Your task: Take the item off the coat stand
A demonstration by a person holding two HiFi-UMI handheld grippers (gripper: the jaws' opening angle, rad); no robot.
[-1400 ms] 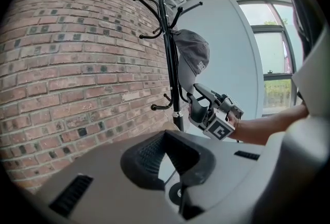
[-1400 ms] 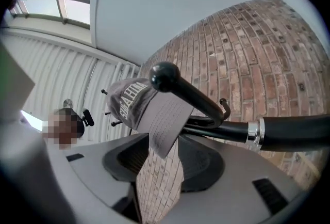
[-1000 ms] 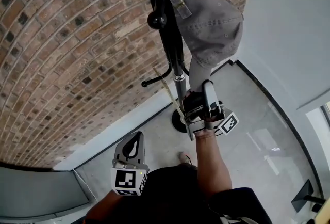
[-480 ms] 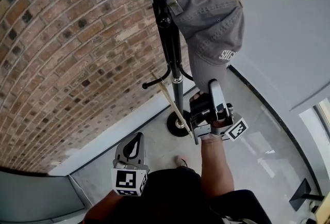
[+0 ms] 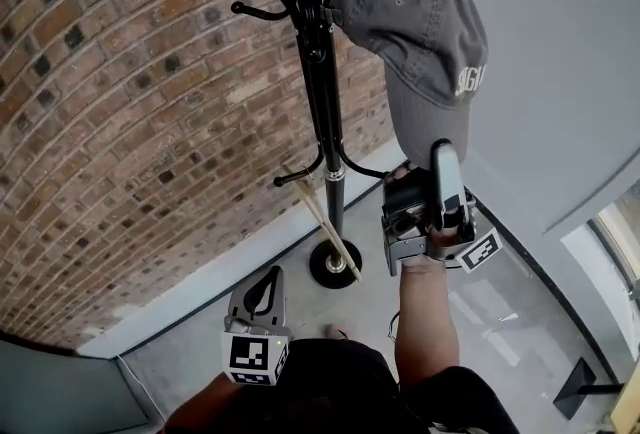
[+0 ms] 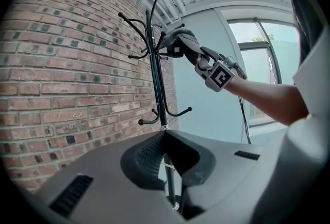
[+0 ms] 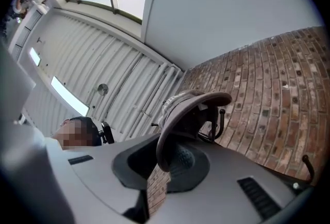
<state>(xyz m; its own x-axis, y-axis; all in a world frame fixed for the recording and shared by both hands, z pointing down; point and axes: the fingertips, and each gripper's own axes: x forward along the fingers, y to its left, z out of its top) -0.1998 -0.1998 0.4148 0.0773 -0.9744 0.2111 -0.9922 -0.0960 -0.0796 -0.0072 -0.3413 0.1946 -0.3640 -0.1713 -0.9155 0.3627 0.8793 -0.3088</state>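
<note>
R gripper (image 5: pixel 438 162) clamping cap (image 5: pixel 420 22) brim, cap against coat stand (image 5: pixel 318 92)

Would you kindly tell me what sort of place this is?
Probably an indoor entrance or hallway corner: a black coat stand with a grey cap by a brick wall, a smooth grey floor, a tall window.

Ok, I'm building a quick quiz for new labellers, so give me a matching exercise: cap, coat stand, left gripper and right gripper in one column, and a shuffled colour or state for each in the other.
Things:
1. cap
2. coat stand
3. left gripper
4. right gripper

States:
A. held low, jaws together with nothing between them
B. grey, hanging high on the stand
C. jaws shut on the cap
D. black, upright

Pairs: 1-B, 2-D, 3-A, 4-C
</note>
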